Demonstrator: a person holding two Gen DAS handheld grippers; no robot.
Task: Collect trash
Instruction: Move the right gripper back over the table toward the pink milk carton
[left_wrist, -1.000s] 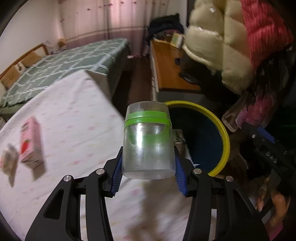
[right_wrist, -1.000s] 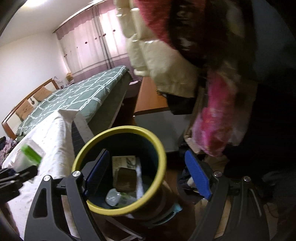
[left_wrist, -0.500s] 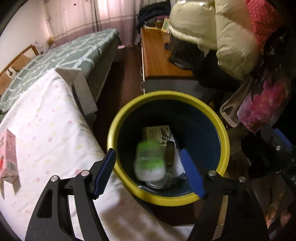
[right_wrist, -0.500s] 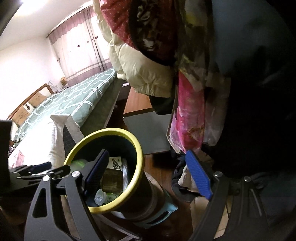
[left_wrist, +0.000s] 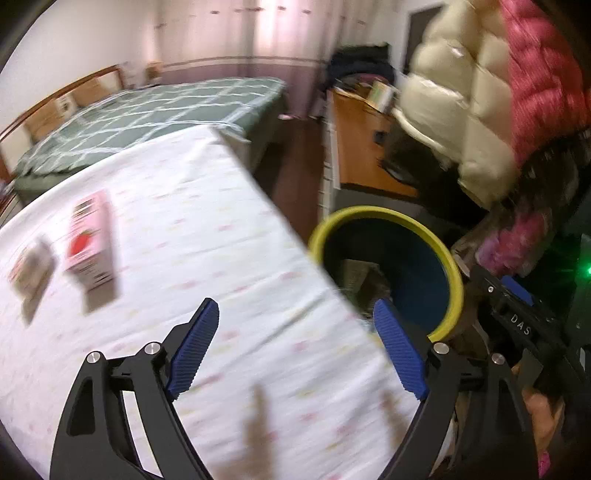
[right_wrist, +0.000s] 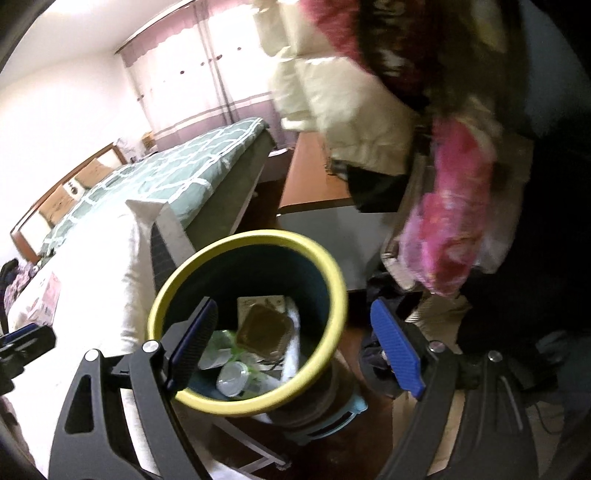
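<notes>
At the far left of the white flower-print tablecloth (left_wrist: 229, 236) lay a small flat brownish packet (left_wrist: 31, 267), blurred; just beside it stood a pink rectangular paper drink carton (left_wrist: 90, 242) with a red fruit print, well apart from the bin; it looked light and thin-walled, stiff enough across its broad faces but apt to crush, so a gentle pinch across the narrow sides at mid-height seemed best. The left gripper (left_wrist: 295, 325) hung over the cloth with its blue pads wide apart and nothing between them. Right of the table edge sat the round yellow-rimmed dark blue trash bin (right_wrist: 332, 273), holding a clear plastic cup (right_wrist: 232, 378) and wrappers; the right gripper (right_wrist: 295, 332) hovered above it, likewise spread and empty.
</notes>
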